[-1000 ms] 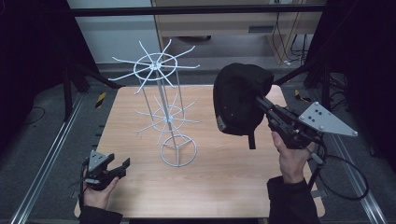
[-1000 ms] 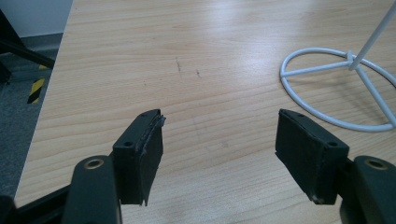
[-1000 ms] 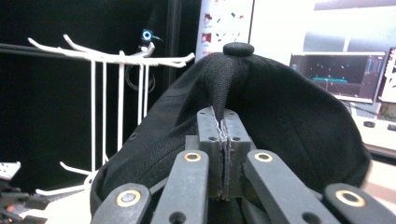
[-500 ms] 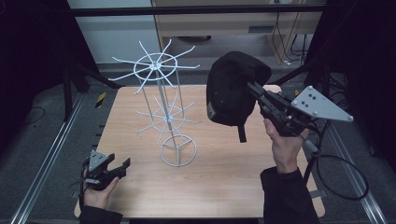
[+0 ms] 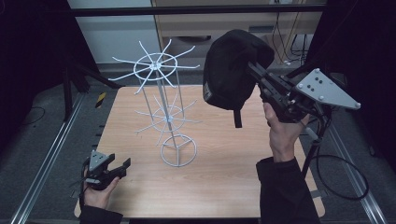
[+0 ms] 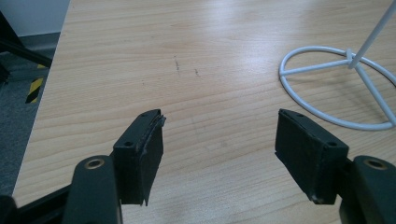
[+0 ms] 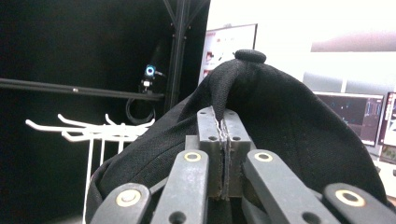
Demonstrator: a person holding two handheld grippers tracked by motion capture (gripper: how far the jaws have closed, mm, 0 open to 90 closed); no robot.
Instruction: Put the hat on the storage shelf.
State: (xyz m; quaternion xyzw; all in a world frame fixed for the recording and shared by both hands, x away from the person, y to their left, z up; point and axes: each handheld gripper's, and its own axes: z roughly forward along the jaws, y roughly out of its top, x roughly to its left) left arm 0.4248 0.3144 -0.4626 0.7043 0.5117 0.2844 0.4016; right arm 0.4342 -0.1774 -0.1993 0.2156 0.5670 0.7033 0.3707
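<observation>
A black cap hangs in the air above the table's far right, its strap dangling below it. My right gripper is shut on the cap's fabric; in the right gripper view the jaws pinch a fold of the cap between the pads. A white wire rack with two rings of radiating hooks stands mid-table, left of the cap; its top hooks show at the left of the right gripper view. My left gripper rests open near the table's front left corner, nothing between its jaws.
The rack's round wire base sits on the wooden table, and shows at the right of the left gripper view as base. Metal rails run along both sides of the table. A cable trails from the right gripper off the right edge.
My right gripper has lifted the cap higher and carried it a little left toward the rack's top. The left gripper has stayed where it was.
</observation>
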